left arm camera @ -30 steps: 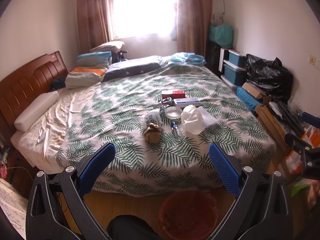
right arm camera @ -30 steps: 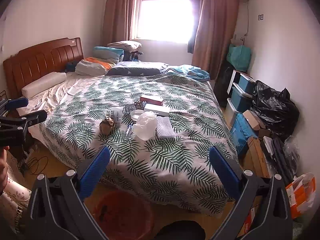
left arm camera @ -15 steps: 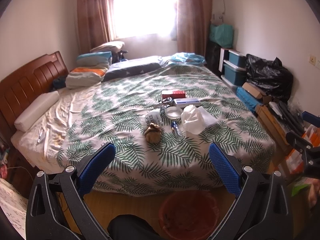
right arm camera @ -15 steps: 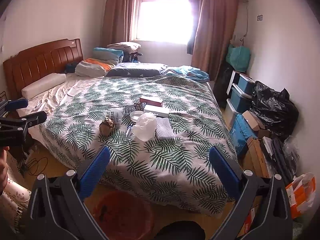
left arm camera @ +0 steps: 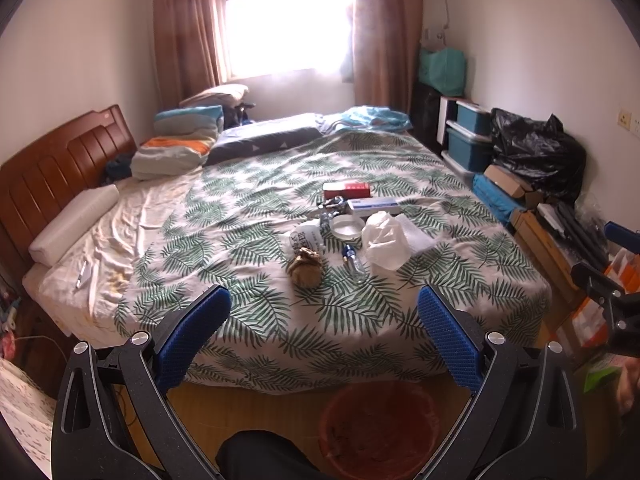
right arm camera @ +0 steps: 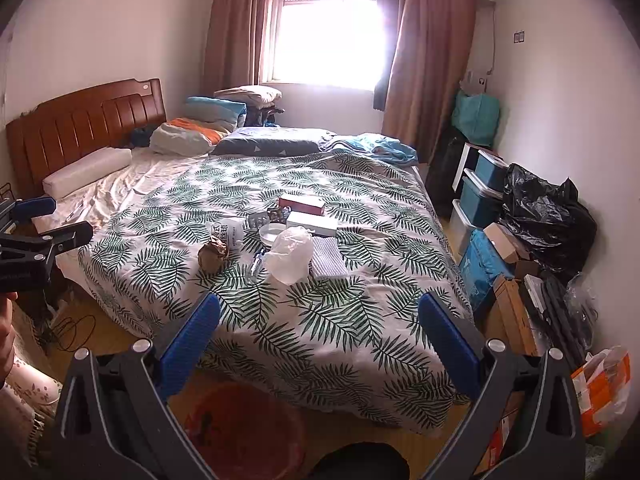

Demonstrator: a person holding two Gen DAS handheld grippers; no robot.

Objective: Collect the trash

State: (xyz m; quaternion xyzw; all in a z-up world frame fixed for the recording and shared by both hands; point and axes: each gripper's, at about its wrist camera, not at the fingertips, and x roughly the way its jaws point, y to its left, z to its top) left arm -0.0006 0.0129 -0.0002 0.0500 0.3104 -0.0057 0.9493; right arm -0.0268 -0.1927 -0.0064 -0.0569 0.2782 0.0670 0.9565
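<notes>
Trash lies in a cluster on the leaf-print bedspread (left arm camera: 248, 240): a crumpled brown paper ball (left arm camera: 304, 267) (right arm camera: 213, 257), a crumpled white plastic bag (left arm camera: 385, 240) (right arm camera: 291, 254), a small clear bottle (left arm camera: 354, 262) (right arm camera: 256, 264), a white printed packet (left arm camera: 307, 238) (right arm camera: 227, 232), a white dish (left arm camera: 347, 226), a red box (left arm camera: 346, 190) (right arm camera: 301, 205) and a white-blue box (left arm camera: 372, 205) (right arm camera: 312, 222). A red bin (left arm camera: 378, 428) (right arm camera: 244, 432) stands on the floor below the bed's foot. My left gripper (left arm camera: 322, 312) and right gripper (right arm camera: 318, 316) are open, empty, short of the bed.
Blue storage boxes (right arm camera: 478, 196), a black rubbish bag (right arm camera: 548, 216), cardboard boxes (right arm camera: 508, 312) and an orange-white bag (right arm camera: 600, 388) crowd the floor right of the bed. Pillows (left arm camera: 180, 148) and a wooden headboard (left arm camera: 52, 172) are at the left. Cables (right arm camera: 72, 328) lie on the floor.
</notes>
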